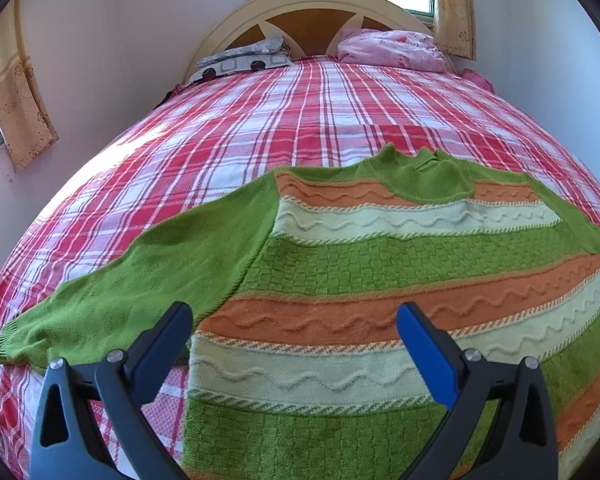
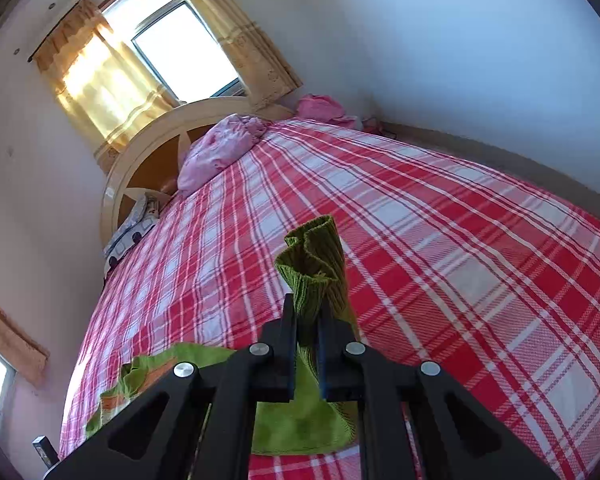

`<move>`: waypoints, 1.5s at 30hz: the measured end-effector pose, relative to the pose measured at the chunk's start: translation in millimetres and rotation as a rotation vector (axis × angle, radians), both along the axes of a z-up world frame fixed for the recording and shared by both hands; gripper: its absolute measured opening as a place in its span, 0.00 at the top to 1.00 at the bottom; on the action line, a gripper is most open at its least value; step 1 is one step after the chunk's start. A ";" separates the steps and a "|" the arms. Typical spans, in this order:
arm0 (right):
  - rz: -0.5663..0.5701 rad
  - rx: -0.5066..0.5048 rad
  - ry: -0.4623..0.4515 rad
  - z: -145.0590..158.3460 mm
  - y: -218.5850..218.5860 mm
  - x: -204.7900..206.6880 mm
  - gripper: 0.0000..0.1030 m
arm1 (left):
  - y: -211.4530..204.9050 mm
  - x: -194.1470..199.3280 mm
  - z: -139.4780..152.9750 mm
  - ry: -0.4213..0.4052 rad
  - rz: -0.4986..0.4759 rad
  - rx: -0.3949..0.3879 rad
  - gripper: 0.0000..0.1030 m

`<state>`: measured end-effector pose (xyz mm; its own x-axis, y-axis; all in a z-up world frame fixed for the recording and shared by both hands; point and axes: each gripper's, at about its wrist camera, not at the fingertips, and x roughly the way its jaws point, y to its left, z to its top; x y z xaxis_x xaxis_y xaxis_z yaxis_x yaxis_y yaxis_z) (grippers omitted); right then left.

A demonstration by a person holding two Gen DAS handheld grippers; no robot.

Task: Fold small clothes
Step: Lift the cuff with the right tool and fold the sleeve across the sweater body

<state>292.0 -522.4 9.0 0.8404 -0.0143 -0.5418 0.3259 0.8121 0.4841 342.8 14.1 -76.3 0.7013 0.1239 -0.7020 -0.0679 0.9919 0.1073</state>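
Jaws: right gripper [image 2: 306,320] clamps the sweater's [image 1: 380,272] green cuff [image 2: 314,256]; left gripper [image 1: 296,336] gapes above its hem. Thin pinch may slip.

Bed [image 1: 284,120] with a red and white plaid cover

A green, orange and pale striped sweater [image 1: 380,272] lies spread flat on the near part of the cover, one sleeve stretched out to the left. At the headboard [image 1: 304,4] end rest a patterned pillow [image 1: 244,60] and a bunched pink cloth [image 1: 392,50].
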 end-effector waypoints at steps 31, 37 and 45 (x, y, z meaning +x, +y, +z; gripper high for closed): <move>0.504 -0.216 -0.155 121.2 263.8 92.7 0.93 | 52.4 -20.6 -4.8 -0.042 0.056 -0.039 0.00; 0.598 -0.225 -0.183 129.8 321.5 98.0 0.93 | 60.7 -23.1 -9.0 -0.037 0.068 -0.054 0.00; 0.747 -0.218 -0.140 88.1 408.7 105.7 0.93 | 71.9 -27.4 -11.2 -0.034 0.093 -0.068 0.00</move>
<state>397.7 -113.7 97.2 0.7297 0.4871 -0.4799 -0.3951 0.8731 0.2855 315.4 86.1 -87.5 0.7128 0.1422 -0.6868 -0.1623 0.9861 0.0356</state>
